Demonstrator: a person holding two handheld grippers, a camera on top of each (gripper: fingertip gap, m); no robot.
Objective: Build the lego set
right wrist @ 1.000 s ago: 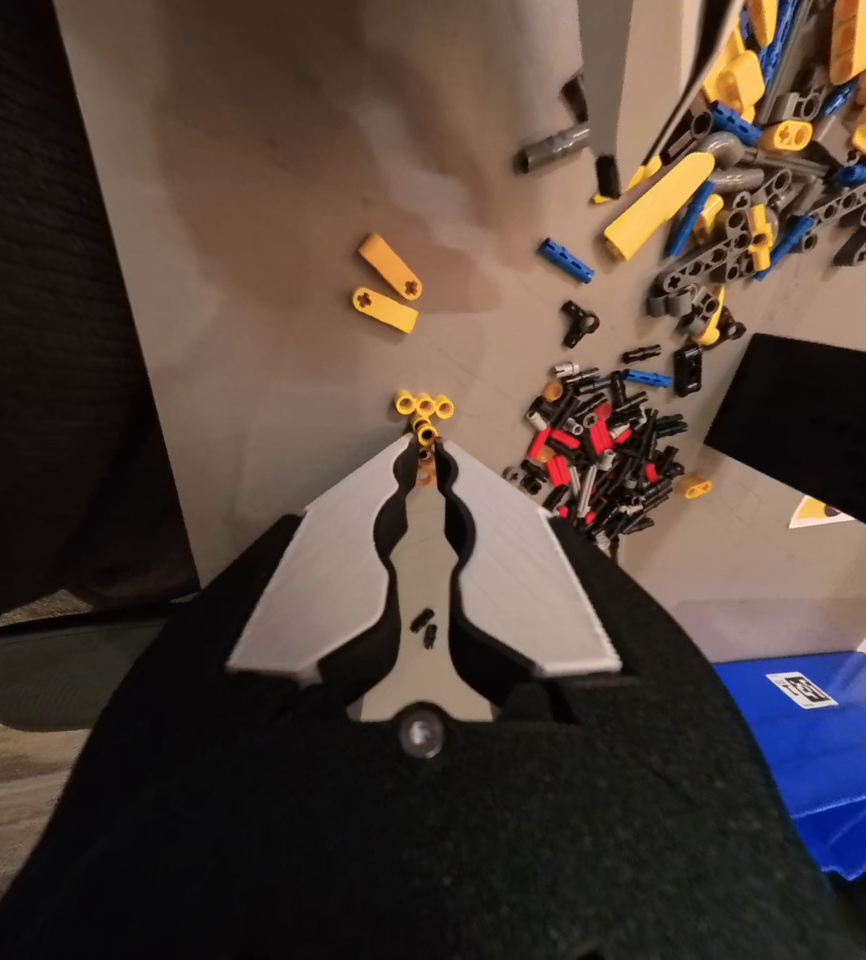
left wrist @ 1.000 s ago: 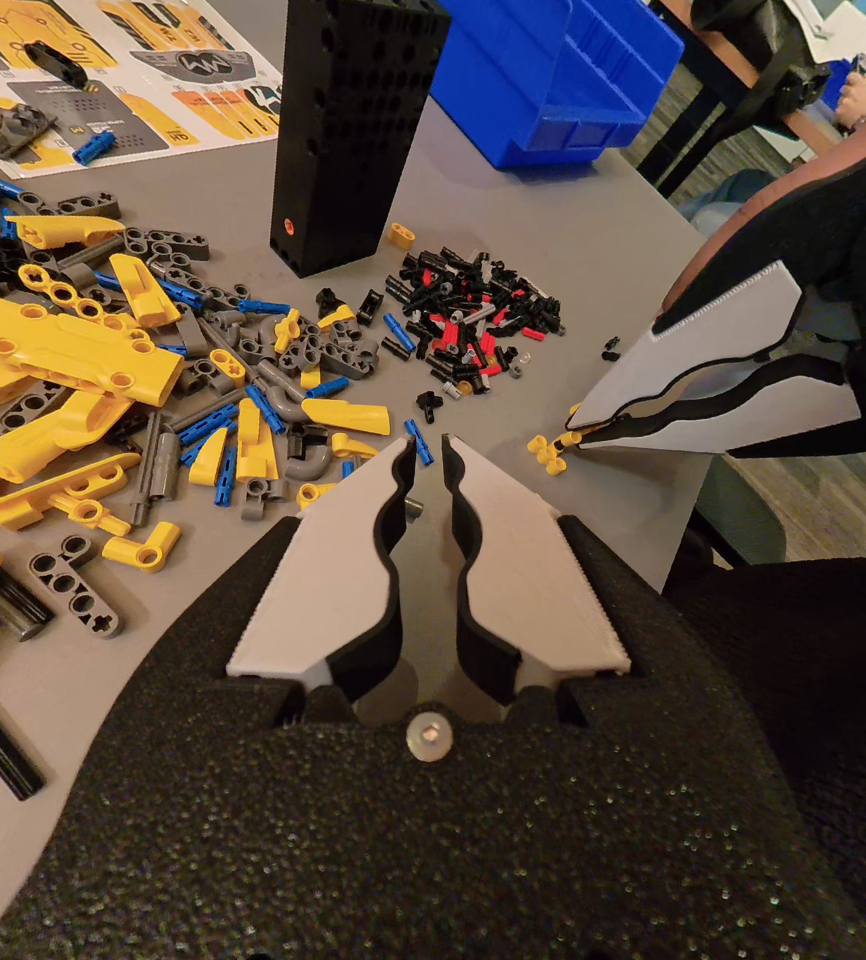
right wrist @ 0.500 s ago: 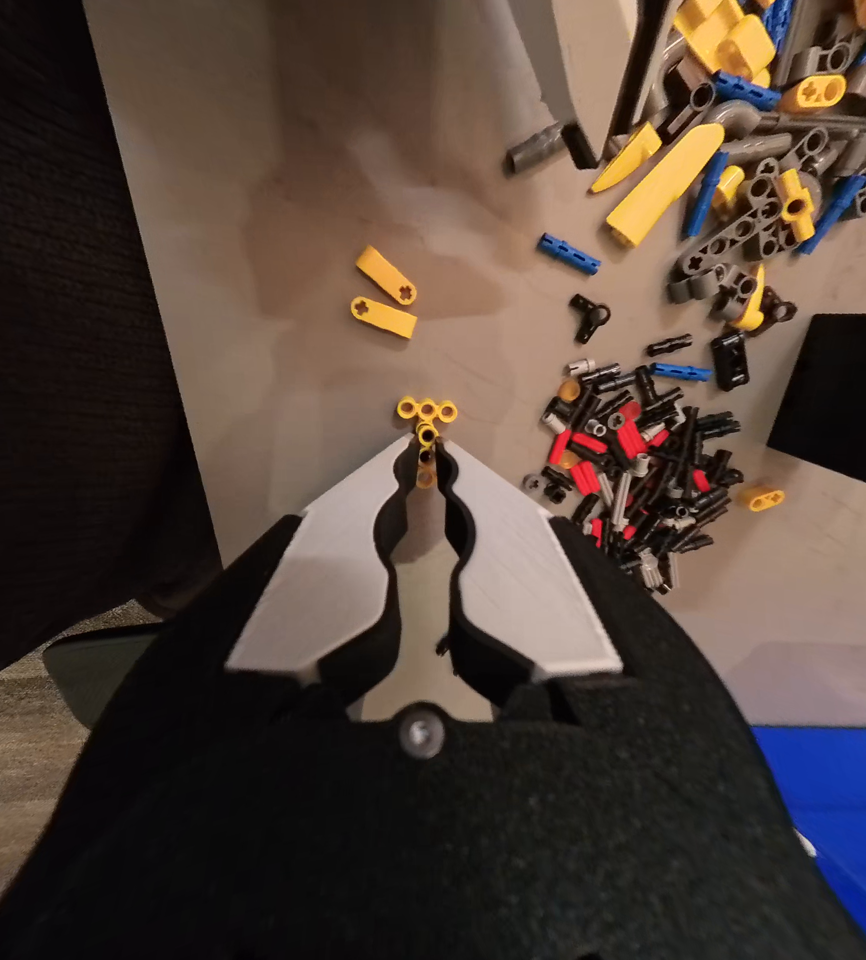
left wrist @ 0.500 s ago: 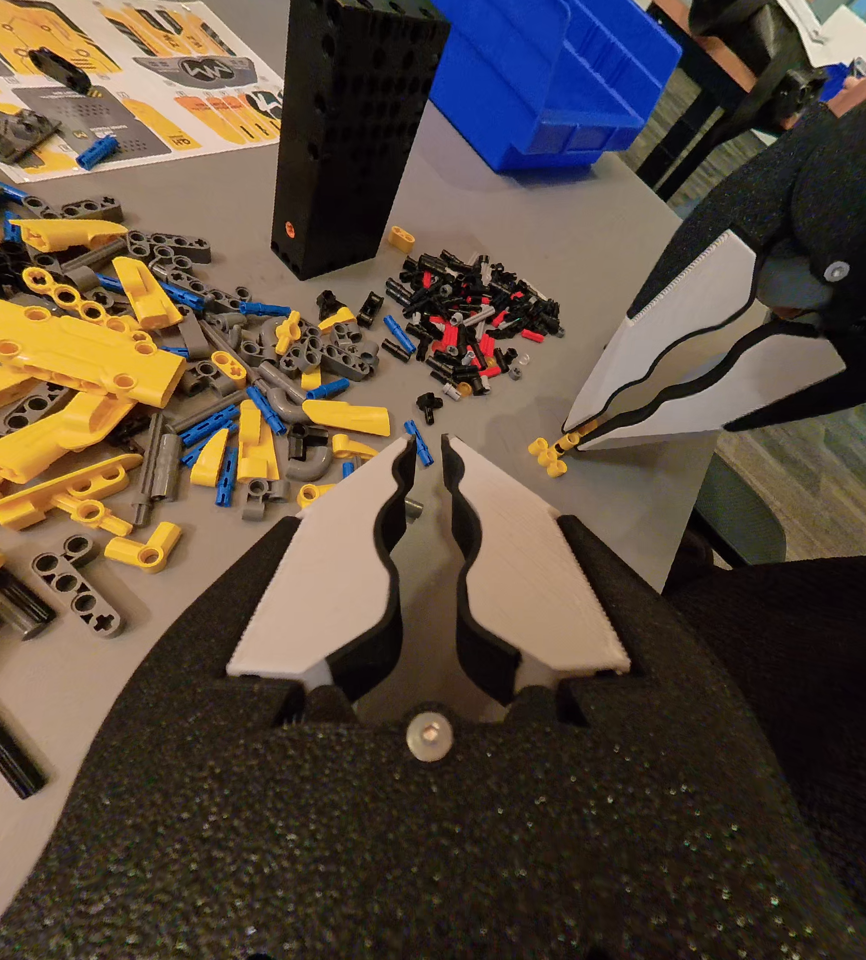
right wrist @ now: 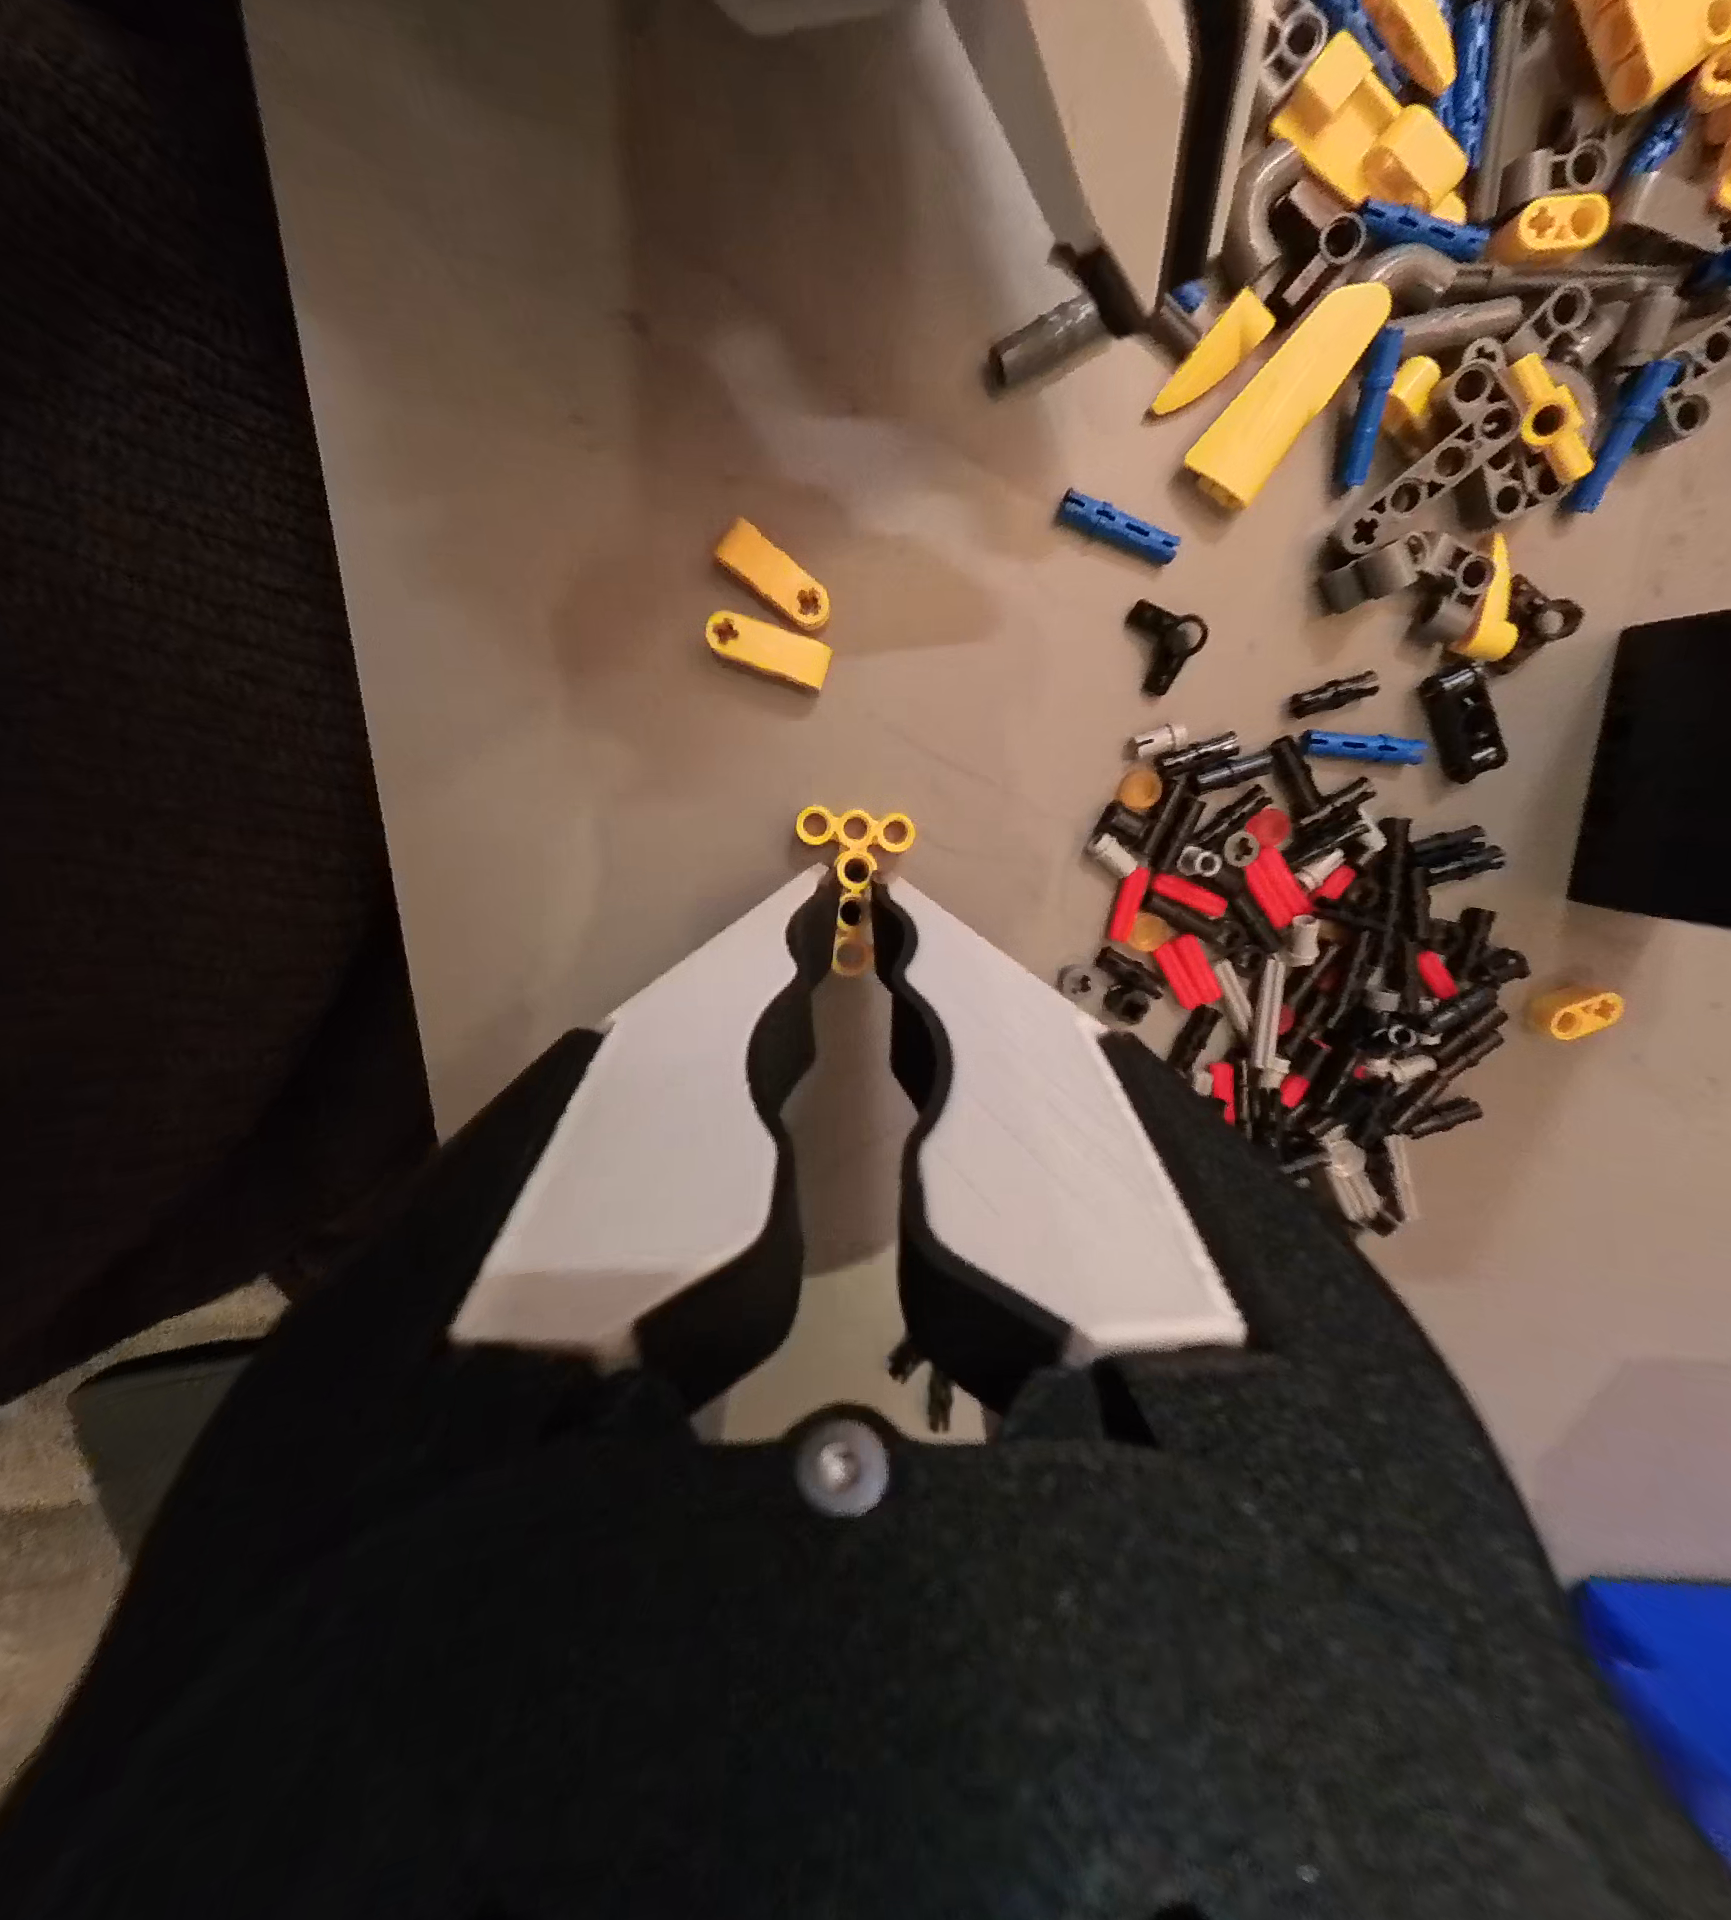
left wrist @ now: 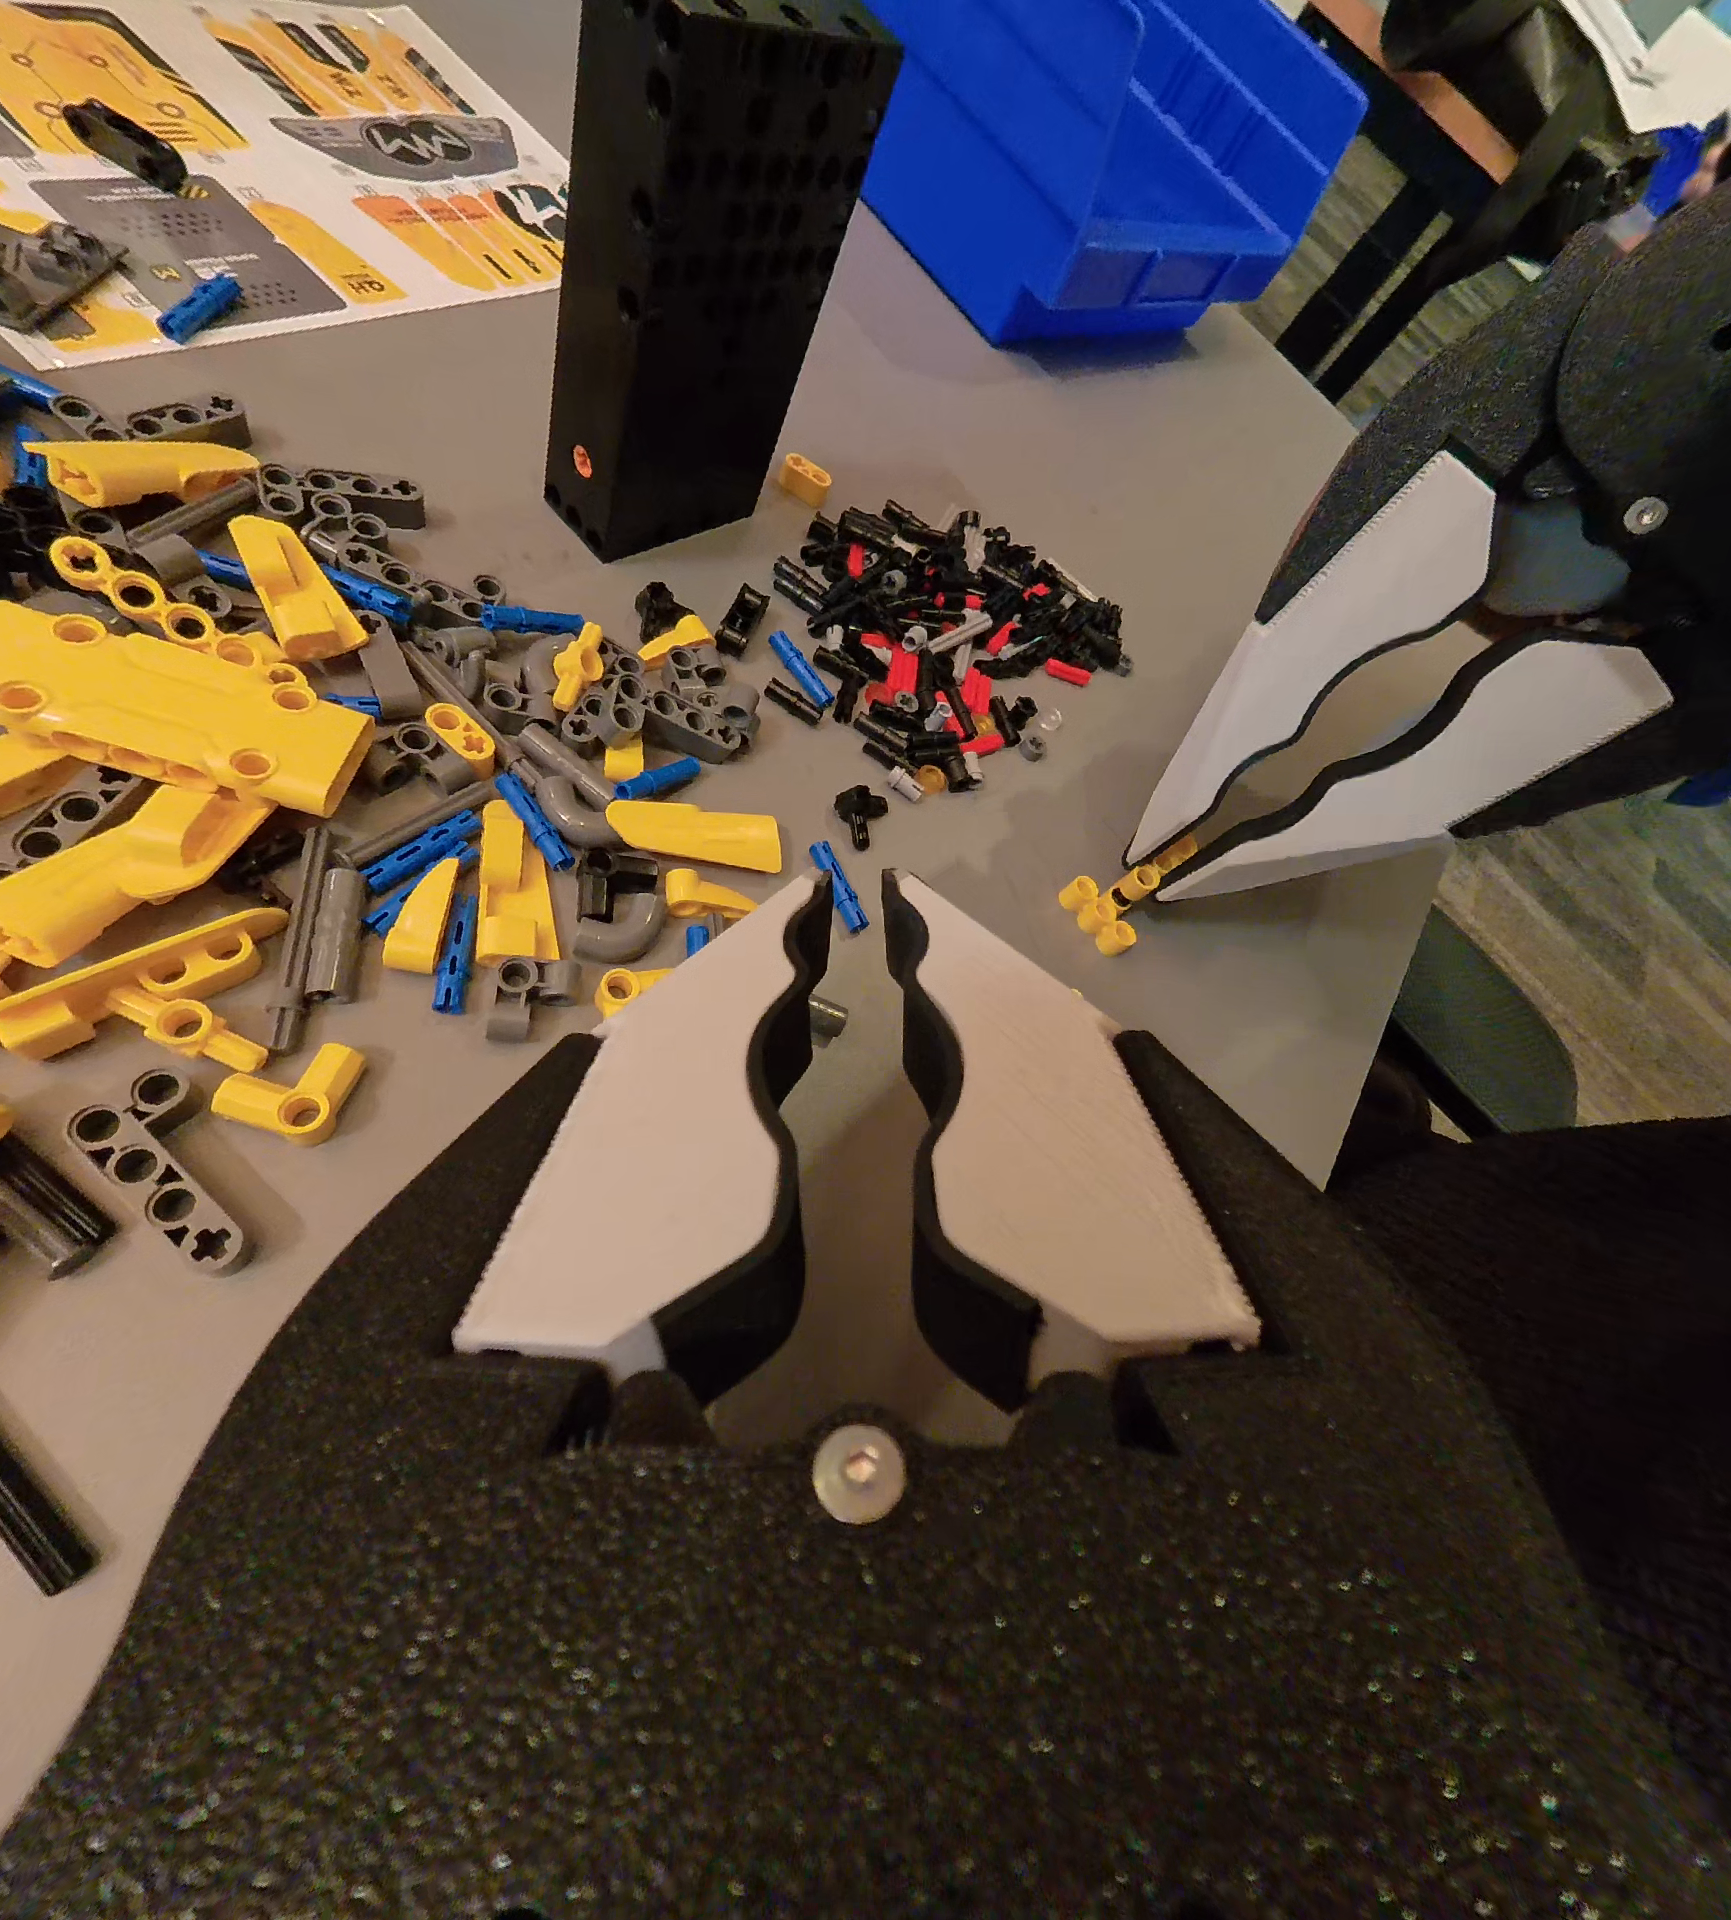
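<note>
My right gripper is shut on the stem of a small yellow T-shaped beam, whose crossbar sticks out past the tips. The beam touches or nearly touches the grey table near its edge. In the left wrist view the right gripper comes down steeply from the right with the yellow beam at its tips. My left gripper is narrowly open and empty, low over the table. A blue pin and a grey pin lie on the table just below its tips.
A heap of black, red and grey pins lies between the grippers and a tall black perforated block. Yellow, grey and blue parts spread to the left. A blue bin and a printed sheet lie beyond. Two small yellow pieces lie apart. Some 10 centimeters of space lies between my two pairs of fingers.
My right gripper has tilted up to a steeper angle while its tips stayed at the yellow T-shaped beam. The left gripper has not moved.
</note>
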